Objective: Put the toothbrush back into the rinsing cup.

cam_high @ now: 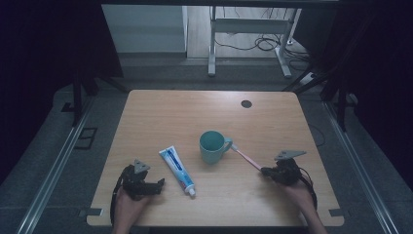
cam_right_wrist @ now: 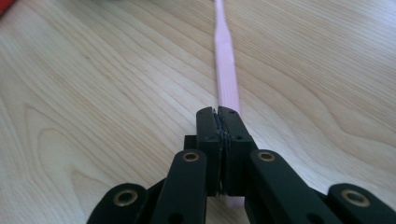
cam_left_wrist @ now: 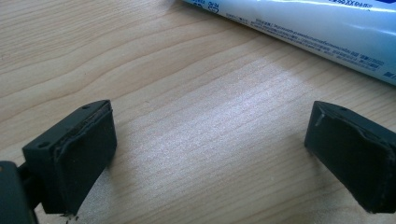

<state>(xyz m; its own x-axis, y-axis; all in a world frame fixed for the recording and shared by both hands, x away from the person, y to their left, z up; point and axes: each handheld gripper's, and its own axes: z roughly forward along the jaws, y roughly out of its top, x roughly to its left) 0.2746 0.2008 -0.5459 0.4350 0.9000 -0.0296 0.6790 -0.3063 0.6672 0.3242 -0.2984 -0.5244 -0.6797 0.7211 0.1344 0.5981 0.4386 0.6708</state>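
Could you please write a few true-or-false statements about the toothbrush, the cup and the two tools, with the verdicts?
1. The right tool is shut on the pink toothbrush. True.
2. The left tool grips the toothpaste tube. False: it is open, with the tube lying beyond it.
3. The teal cup stands upright. True.
4. The toothbrush stands inside the cup. False: its head points toward the handle from outside.

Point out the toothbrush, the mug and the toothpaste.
toothbrush (cam_right_wrist: 226, 60), right gripper view, pink handle.
mug (cam_high: 211, 152), high view, outer wall.
toothpaste (cam_high: 176, 165), high view, middle of tube.
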